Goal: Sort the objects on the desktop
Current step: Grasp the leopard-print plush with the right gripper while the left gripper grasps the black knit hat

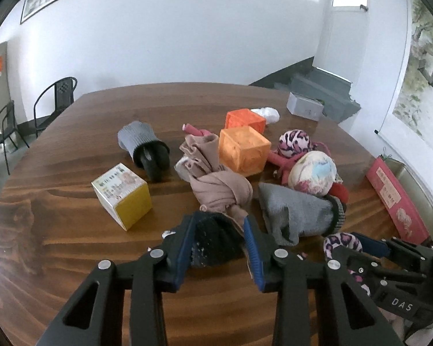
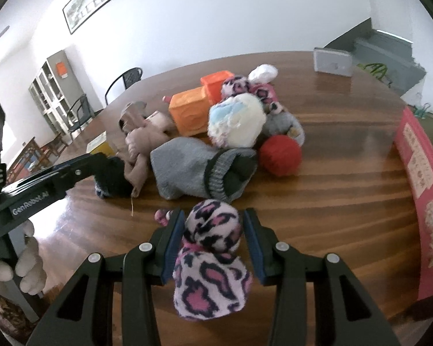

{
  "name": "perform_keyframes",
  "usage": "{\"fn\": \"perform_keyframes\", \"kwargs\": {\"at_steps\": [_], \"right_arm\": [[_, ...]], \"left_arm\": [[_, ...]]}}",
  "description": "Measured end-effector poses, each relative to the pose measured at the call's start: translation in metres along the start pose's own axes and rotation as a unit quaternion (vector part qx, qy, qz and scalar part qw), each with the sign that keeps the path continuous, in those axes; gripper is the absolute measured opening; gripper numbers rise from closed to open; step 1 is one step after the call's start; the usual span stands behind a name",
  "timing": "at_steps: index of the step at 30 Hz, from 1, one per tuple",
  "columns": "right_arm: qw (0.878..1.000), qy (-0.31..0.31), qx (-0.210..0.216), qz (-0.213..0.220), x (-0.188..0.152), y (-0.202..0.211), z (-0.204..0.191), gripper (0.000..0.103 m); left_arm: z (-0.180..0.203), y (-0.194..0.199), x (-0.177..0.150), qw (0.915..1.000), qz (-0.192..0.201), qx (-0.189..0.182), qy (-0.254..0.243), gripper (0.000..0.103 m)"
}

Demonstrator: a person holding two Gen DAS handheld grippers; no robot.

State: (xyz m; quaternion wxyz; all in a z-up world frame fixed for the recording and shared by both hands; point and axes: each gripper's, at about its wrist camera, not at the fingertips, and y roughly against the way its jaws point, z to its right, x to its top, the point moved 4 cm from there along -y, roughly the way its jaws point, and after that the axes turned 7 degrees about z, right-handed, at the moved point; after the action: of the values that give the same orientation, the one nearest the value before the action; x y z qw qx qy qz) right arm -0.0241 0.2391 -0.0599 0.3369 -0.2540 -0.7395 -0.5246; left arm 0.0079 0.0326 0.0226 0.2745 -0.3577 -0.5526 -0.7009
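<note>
Two grippers work side by side low over the wooden bench (image 1: 72, 245), each with a soft thing between its blue pads. The left gripper (image 1: 219, 230), at the bottom centre of its own view, has its jaws set around a dark knitted sock bundle (image 1: 216, 245); the pads press its sides, so I judge it grasped, though the bundle rests on or just over the wood. The right gripper (image 2: 213, 230), bottom centre of the right wrist view, has the pink leopard sock ball (image 2: 213, 248) between its jaws; a sliver of gap shows beside the right pad, so whether it is clenched or only straddling I cannot tell. The ball's long axis runs back toward the camera, along the fingers. Ahead of both, toward the middle of each frame, lies the mixed heap: a grey sock (image 2: 193, 167) lying across, cuff toward the right, a beige knotted sock (image 1: 219, 190), a white patterned ball (image 2: 236, 121), a red ball (image 2: 280, 152), two orange cubes (image 1: 242, 150), a second leopard ball (image 1: 293, 142), a yellow box (image 1: 124, 196) at the left. A pink box (image 2: 421, 201) lies along the right edge, nearest the right gripper. No sorted groups are plain to see, so where either bundle belongs is not settled here.
</note>
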Motion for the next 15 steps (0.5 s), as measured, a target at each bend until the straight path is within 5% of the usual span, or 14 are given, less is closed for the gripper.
{"fn": "perform_keyframes", "kwargs": {"at_steps": [4, 15], "right_arm": [[1.000, 0.006, 0.008, -0.007, -0.002, 0.000, -0.004, 0.046], [0.999, 0.023, 0.009, -0.028, -0.008, -0.008, -0.010, 0.046]], "left_arm": [[-0.002, -0.010, -0.006, 0.9998, -0.018, 0.011, -0.002, 0.061], [-0.010, -0.031, -0.015, 0.9980, -0.053, 0.033, 0.004, 0.061]]}}
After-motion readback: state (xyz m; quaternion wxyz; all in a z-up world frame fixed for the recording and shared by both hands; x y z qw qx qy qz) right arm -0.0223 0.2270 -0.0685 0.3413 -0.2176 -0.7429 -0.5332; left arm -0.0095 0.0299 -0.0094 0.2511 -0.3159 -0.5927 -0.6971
